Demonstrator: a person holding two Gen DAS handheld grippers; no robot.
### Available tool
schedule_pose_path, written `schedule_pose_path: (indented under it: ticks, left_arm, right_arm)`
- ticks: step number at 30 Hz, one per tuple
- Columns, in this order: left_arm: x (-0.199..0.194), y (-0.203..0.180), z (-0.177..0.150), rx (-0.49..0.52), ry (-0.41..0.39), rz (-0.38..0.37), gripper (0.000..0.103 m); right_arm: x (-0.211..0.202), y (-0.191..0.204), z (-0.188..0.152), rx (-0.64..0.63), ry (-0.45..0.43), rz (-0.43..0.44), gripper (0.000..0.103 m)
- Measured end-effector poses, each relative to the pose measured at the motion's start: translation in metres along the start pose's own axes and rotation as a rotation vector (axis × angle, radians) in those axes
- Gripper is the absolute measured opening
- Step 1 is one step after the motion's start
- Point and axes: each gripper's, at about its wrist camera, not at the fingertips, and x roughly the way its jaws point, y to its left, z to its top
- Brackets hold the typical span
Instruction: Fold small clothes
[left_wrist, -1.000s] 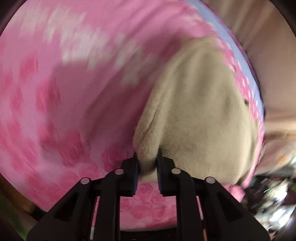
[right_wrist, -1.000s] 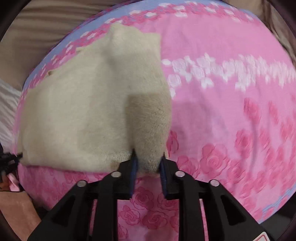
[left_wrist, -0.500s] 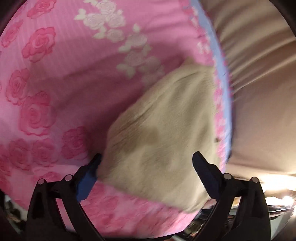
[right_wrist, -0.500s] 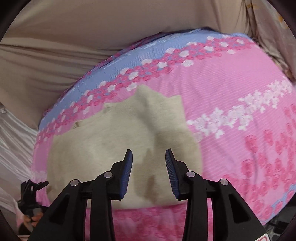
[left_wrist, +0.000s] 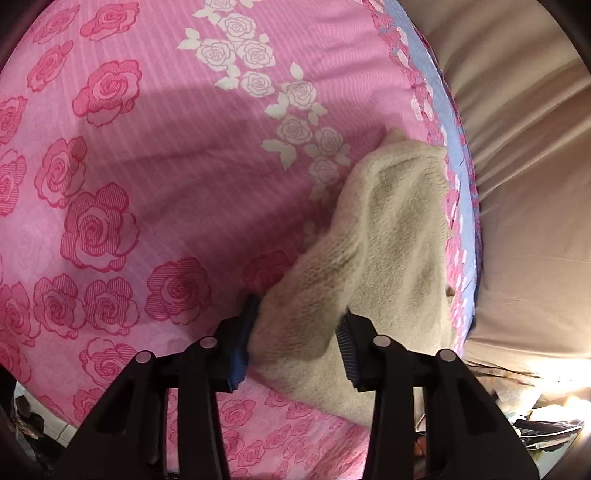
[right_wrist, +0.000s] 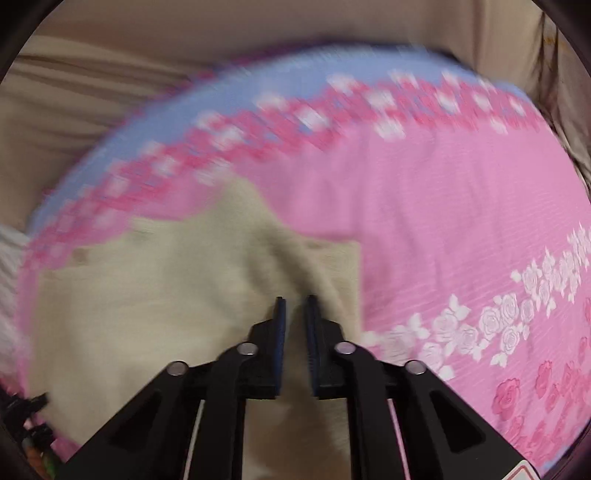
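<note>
The right wrist view is motion-smeared, so the blue and pink border of the bedsheet (right_wrist: 258, 122) is just streaks. The cream sweater (right_wrist: 147, 314) runs under the right claw (right_wrist: 294, 314), hiding its near edge. In the left view, the left claw (left_wrist: 299, 328) covers the sweater's lower hem, and the clutter at bottom right (left_wrist: 546, 428) is unreadable.

Cream knit garment (left_wrist: 388, 243) between parted left gripper (left_wrist: 295, 332) fingers
</note>
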Motion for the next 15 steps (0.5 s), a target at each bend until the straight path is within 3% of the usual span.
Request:
schedule_pose_path:
  ticks: [4, 5, 6, 8, 10, 12, 15]
  left_arm:
    - [0.001, -0.004, 0.0, -0.002, 0.0, 0.014, 0.044]
    - [0.001, -0.004, 0.0, -0.014, -0.001, 0.0, 0.051]
    - [0.002, -0.005, 0.001, -0.023, -0.005, -0.02, 0.06]
    - [0.002, -0.012, 0.001, -0.01, -0.029, -0.002, 0.059]
    - [0.0, -0.02, 0.0, 0.011, -0.04, -0.006, 0.049]
    - [-0.009, -0.033, -0.002, 0.048, -0.063, -0.034, 0.027]
    - [-0.03, -0.068, -0.009, 0.153, -0.1, -0.105, 0.019]
  right_arm:
    - [-0.037, 0.002, 0.002, 0.042, -0.097, 0.088, 0.002]
    - [-0.045, 0.006, -0.002, 0.03, -0.112, 0.091, 0.003]
    - [-0.048, 0.008, -0.005, 0.02, -0.11, 0.095, 0.005]
    - [-0.05, 0.011, -0.014, 0.015, -0.091, 0.117, 0.006]
    - [-0.053, 0.011, -0.024, 0.017, -0.075, 0.14, 0.006]
    - [-0.058, 0.011, -0.034, 0.013, -0.069, 0.151, 0.006]
    - [-0.067, 0.01, -0.044, 0.007, -0.068, 0.156, 0.008]
